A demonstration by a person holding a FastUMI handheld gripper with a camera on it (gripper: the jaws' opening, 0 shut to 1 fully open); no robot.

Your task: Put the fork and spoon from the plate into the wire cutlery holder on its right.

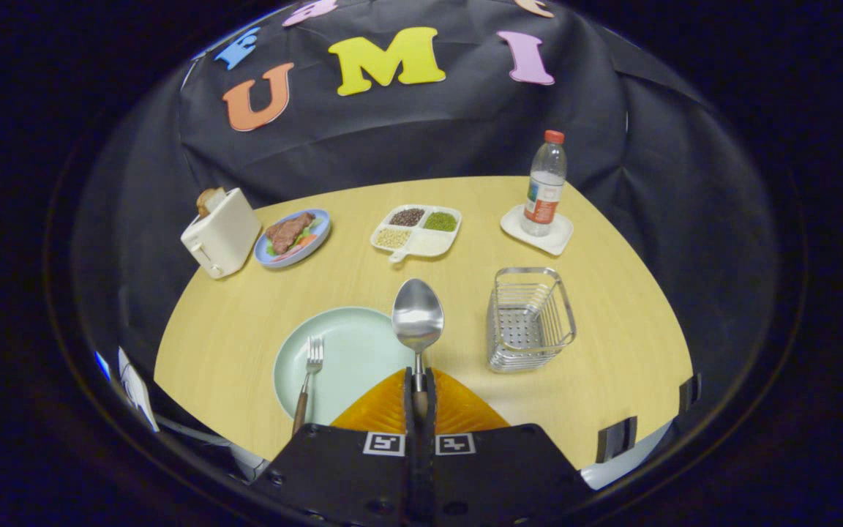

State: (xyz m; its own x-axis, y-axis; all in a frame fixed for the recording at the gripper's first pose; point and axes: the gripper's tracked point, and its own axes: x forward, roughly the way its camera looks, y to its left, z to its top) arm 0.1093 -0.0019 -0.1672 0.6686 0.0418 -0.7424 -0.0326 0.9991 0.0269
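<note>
The gripper [419, 391] has its 2 fingers clenched on the spoon [417, 316] handle, bowl pointing ahead above the plate [352, 351] rim; the fork [307, 380] lies on the plate. The wire cutlery holder [530, 319] stands right of the plate.

Camera rides the tool [419, 395], looking steeply down (fisheye) over the table [612, 322].

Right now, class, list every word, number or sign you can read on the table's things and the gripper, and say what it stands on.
None can be read.
Water bottle: its label bears print, too small and blurred to read.
Gripper: two square coded markers, patterns and not words; its jaws are shut on the spoon by its handle.
</note>
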